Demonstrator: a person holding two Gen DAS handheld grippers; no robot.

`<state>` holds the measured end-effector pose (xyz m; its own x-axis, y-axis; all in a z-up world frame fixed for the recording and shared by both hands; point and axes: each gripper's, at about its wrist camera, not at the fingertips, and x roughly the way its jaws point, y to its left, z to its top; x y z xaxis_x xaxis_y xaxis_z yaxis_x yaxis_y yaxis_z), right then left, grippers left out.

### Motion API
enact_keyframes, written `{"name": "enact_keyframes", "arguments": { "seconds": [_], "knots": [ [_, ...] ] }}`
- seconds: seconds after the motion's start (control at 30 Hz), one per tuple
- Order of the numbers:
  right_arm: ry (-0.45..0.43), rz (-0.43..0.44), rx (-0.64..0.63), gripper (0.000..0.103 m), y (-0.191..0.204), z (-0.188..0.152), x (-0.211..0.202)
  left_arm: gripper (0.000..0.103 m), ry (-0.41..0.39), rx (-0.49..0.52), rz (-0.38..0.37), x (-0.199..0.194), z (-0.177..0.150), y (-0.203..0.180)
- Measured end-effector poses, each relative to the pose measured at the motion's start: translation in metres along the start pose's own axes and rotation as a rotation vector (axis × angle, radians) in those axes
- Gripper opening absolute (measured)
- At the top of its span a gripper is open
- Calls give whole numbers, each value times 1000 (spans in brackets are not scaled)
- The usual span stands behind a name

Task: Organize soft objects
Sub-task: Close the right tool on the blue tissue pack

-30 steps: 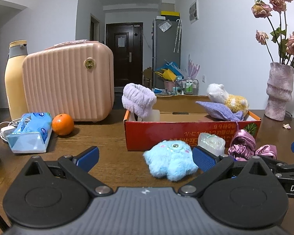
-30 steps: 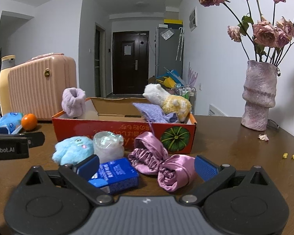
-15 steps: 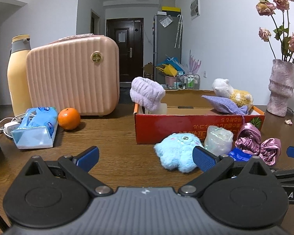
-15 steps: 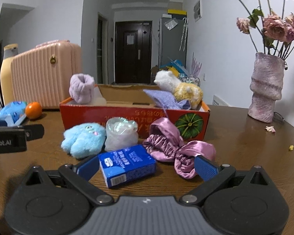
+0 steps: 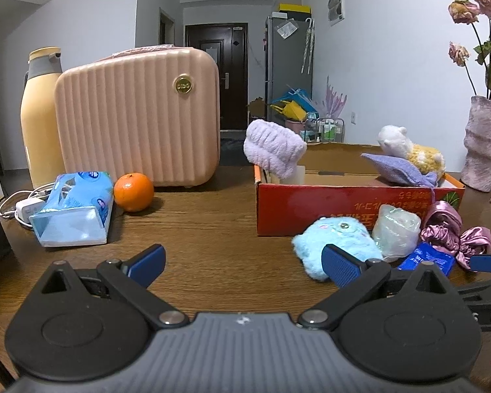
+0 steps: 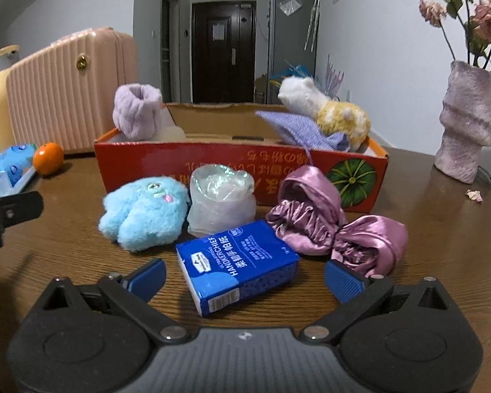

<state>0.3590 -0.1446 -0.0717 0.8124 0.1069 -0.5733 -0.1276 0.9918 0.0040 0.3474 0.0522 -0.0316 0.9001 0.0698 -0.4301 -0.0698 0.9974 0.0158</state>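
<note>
Left wrist view: we are holding the left gripper [image 5: 244,262] spread wide over bare table [image 5: 212,229], pinching nothing.
Box: we are seeing the red cardboard box [image 5: 311,209] already carrying a lilac headband [image 5: 273,152], a purple cloth [image 5: 397,168] and a white-and-yellow plush [image 5: 409,150].
Bystanders: we are leaving the tissue pack [image 5: 75,209], orange [image 5: 133,191] and pink case [image 5: 137,118] out (none looks part of the sort).
Right wrist view: we are keeping the right gripper [image 6: 244,275] spread too, empty, the blue handkerchief pack [image 6: 237,265] lying between its fingers.
Left to do: we are judging the job roughly half done; the blue plush [image 6: 144,216], clear plastic bundle [image 6: 221,201] and pink satin scrunchie [image 6: 334,227] are lying on the table just before the box.
</note>
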Motion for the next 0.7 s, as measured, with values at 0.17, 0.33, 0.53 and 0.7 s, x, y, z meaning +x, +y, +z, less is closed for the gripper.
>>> {"name": "enact_keyframes", "arguments": {
  "seconds": [0.17,0.33,0.53,0.7],
  "knots": [
    [37,-4,15,103,2,5,15,103,14,-2,-2,4,-1,3],
    [49,-7,26,102,3,9,23,103,26,0,-5,6,-2,3],
    [73,14,25,89,3,10,29,103,34,-4,-5,8,-2,3],
    [69,15,18,88,4,9,28,103,38,-4,-4,9,-3,3]
  ]
}}
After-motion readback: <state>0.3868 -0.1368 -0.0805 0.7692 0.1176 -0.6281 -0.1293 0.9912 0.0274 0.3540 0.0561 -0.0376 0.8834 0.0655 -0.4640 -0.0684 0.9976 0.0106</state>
